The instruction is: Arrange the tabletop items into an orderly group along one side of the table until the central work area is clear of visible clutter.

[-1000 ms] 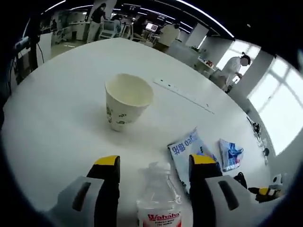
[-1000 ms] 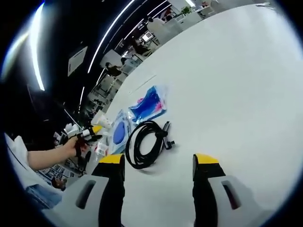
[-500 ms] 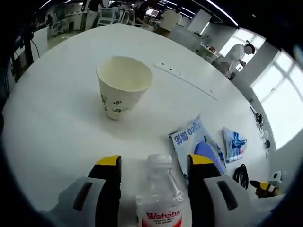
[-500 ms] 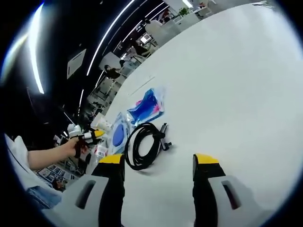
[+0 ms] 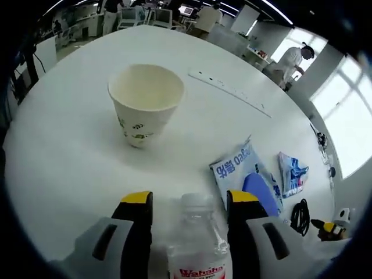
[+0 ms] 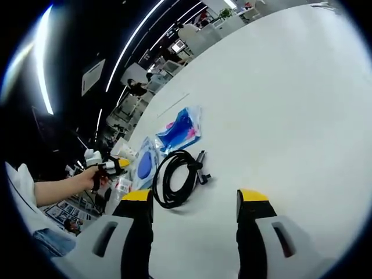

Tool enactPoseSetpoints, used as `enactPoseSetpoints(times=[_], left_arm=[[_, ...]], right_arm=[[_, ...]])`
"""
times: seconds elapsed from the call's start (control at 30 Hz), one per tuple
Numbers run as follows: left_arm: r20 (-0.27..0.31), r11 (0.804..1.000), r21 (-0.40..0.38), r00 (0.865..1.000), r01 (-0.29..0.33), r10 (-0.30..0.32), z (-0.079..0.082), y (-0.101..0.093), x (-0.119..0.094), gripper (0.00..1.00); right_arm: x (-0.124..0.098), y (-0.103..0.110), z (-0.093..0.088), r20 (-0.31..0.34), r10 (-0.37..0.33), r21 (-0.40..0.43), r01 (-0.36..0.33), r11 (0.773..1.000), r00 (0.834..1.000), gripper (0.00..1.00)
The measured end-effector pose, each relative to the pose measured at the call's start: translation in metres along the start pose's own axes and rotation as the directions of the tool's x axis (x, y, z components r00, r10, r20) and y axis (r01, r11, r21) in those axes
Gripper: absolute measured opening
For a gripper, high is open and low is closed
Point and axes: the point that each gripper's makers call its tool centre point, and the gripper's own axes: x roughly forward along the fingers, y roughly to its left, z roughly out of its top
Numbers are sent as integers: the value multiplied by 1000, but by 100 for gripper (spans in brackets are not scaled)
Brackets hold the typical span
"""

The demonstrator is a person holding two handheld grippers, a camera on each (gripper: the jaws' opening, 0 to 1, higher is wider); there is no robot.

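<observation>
In the left gripper view, your left gripper point(image 5: 189, 203) clamps a clear water bottle point(image 5: 197, 244) between its jaws — a paper cup point(image 5: 144, 102) stands beyond, blue packets point(image 5: 247, 180) to the right. In the right gripper view, your right gripper point(image 6: 195, 200) hangs with jaws apart and empty — a coiled black cable point(image 6: 177, 177) lies on the white table point(image 6: 279, 104) just ahead.

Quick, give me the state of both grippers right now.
Left gripper: shut on the water bottle.
Right gripper: open, holding nothing, above the white table.
</observation>
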Motion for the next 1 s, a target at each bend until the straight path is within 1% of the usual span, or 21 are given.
enactPoseSetpoints(times=[0.03,0.07,0.13,0.2,0.23,0.37,0.43,0.47,0.5,0.53,0.57,0.67,0.7,0.77,0.93,1.0], left_arm=[[15,1000,27,1000,-15,15,3,2,1,48],[5,1000,23,1000,-20,20,1,2,1,47],[4,999,27,1000,-26,26,1,4,1,44],[-9,996,77,999,-45,45,0,8,2,41],[-6,994,99,999,-43,43,0,7,3,41],[-6,994,96,999,-52,53,-1,6,3,39],[-16,993,101,998,-62,64,-3,6,3,33],[-21,994,98,998,-55,57,-4,5,3,26],[-24,996,86,1000,-16,18,-5,-2,4,23],[-22,995,96,999,-39,42,-4,1,4,23],[-13,995,95,999,-43,44,-3,1,3,23],[-15,994,94,998,-53,54,-1,-1,0,22],[-24,993,106,998,-55,58,-3,0,0,22],[-23,992,113,998,-59,62,-6,0,-3,22],[23,993,104,998,-61,58,-9,2,-18,22],[40,993,98,998,-61,57,-11,5,-27,21]], right_arm=[[1,0,-1,-3,0,-1,0,1000,1000,57],[1,0,-1,-5,0,-2,0,1000,1000,57],[2,1,-2,-9,1,-4,-1,1000,1000,57],[3,1,-2,-13,3,-8,-3,1000,1000,57],[4,2,-2,-16,3,-9,-3,1000,1000,57],[6,2,-3,-22,5,-11,-5,1000,1000,57],[6,3,-5,-28,7,-13,-7,1000,1000,57],[6,3,-6,-32,7,-15,-8,1000,999,56],[6,3,-6,-33,7,-16,-8,1000,999,56],[6,2,-6,-35,7,-18,-7,1000,999,56],[6,2,-6,-33,6,-18,-6,1000,999,56],[3,-1,-2,-15,1,-7,-1,1000,1000,56],[2,-1,-1,-7,0,-2,0,1000,1000,56],[1,-2,0,0,-1,2,1,1000,1000,56],[1,-3,-3,-9,3,-3,-3,1000,1000,56],[1,-2,-5,-13,10,-11,-10,1000,1000,56]])
